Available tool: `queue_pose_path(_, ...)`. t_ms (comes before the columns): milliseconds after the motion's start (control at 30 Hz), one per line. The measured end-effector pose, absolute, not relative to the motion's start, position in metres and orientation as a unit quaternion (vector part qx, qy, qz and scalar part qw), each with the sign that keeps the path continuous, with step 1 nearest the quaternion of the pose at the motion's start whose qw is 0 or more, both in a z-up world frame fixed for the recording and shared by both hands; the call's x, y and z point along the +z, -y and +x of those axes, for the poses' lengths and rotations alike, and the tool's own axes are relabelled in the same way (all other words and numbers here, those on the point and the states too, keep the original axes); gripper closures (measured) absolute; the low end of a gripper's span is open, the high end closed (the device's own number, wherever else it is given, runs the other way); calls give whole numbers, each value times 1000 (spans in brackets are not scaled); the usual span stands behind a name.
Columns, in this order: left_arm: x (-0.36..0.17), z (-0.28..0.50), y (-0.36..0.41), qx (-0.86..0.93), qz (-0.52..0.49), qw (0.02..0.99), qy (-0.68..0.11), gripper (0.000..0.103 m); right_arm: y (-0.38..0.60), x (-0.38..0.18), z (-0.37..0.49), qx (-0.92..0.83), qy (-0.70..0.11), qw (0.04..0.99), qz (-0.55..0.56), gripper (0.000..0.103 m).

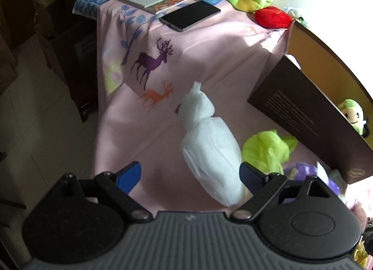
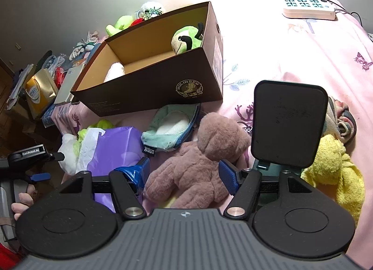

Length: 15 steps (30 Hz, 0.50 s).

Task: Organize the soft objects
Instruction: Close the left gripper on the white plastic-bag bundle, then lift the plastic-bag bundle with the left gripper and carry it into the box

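two plush toys (image 2: pixel 186 40) boxed (image 2: pixel 149 97); pink bear (image 2: pixel 200 160), white bundle (image 1: pixel 209 148) still out on worktop; both tongs (image 1: pixel 190 174) (image 2: pixel 184 173) apart.

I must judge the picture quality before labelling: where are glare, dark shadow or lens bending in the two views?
Left wrist view: the wall at top right is washed out white, the floor at left is dim, and the brown cardboard box edge bends with the fisheye. Right wrist view: glare bleaches the pink printed cloth near the white power strip; the left edge is dark.
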<state>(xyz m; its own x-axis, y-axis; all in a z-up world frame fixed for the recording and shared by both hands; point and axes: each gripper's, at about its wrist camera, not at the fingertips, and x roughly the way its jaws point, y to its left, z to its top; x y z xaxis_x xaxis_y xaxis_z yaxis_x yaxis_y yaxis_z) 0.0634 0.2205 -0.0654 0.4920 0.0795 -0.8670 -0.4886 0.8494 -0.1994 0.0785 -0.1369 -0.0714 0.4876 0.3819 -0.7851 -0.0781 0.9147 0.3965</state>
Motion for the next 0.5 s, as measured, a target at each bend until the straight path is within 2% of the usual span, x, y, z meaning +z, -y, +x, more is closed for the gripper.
queue_pose_path(100,-77,72,-229,167,-224,832,-479,14,129,-73,83,129,-491,848,152,53)
queue_pose_path(167,-82,76,-233,158,-233,830,-481,23,124,-74,85,127,-493,848,149,53)
queue_pose_path(300,-89,82,-239,142,-245,828,-484,33,117,-75,87,122,-498,847,141,53)
queue_pose_path(400,-91,86,-238,123,-250,830,-483,48,114,-76,88,117,-501,846,139,53)
queue_pose_path(467,-90,88,-237,107,-253,833,-480,69,114,-76,88,115,-501,846,138,53)
queue_pose_path(500,-89,88,-237,101,-255,834,-478,74,113,-75,88,114,-501,847,138,53)
